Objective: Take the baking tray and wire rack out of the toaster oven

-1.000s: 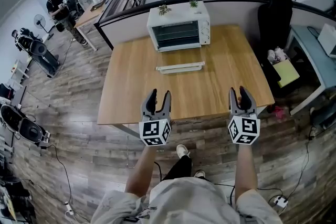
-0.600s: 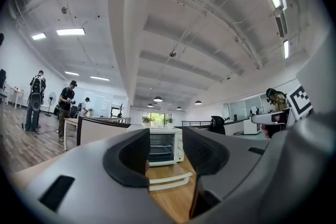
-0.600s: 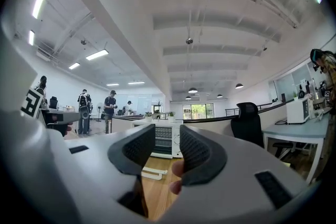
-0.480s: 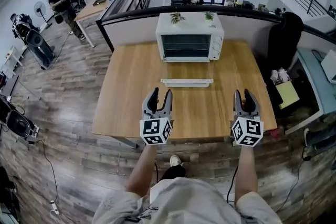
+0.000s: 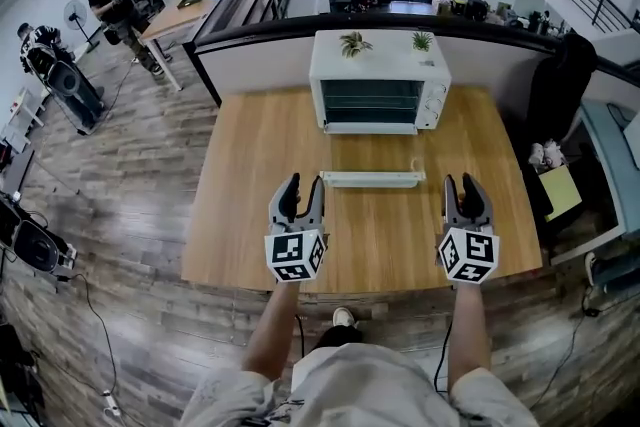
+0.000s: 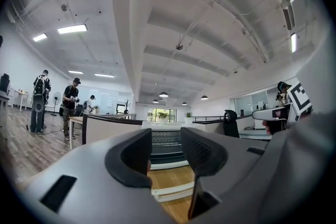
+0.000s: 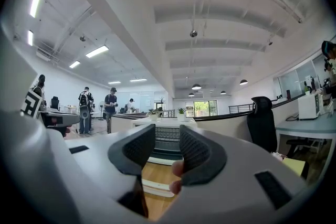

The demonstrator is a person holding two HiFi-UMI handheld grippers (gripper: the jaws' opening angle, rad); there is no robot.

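Note:
A white toaster oven (image 5: 380,93) stands at the far edge of the wooden table (image 5: 240,215), and dark rack lines show inside its front opening (image 5: 372,101). The tray and the wire rack cannot be told apart from here. A long white bar (image 5: 370,179) lies level in front of the oven. My left gripper (image 5: 303,183) hovers over the table's near part, open and empty; its jaws have just been closing a little. My right gripper (image 5: 462,183) is level with it, open and empty. The left gripper (image 6: 165,152) and the right gripper (image 7: 167,149) both point level at the oven (image 6: 167,141) (image 7: 169,140).
Two small potted plants (image 5: 352,43) (image 5: 422,41) sit on top of the oven. A low partition wall (image 5: 260,55) runs behind the table. A black chair (image 5: 560,85) and a side desk stand at the right. People stand at a desk far left (image 5: 105,0). Camera gear lies on the floor (image 5: 40,250).
The person has stepped up to the table. Both grippers have moved forward from before its near edge to above it. The oven and white bar now appear closer.

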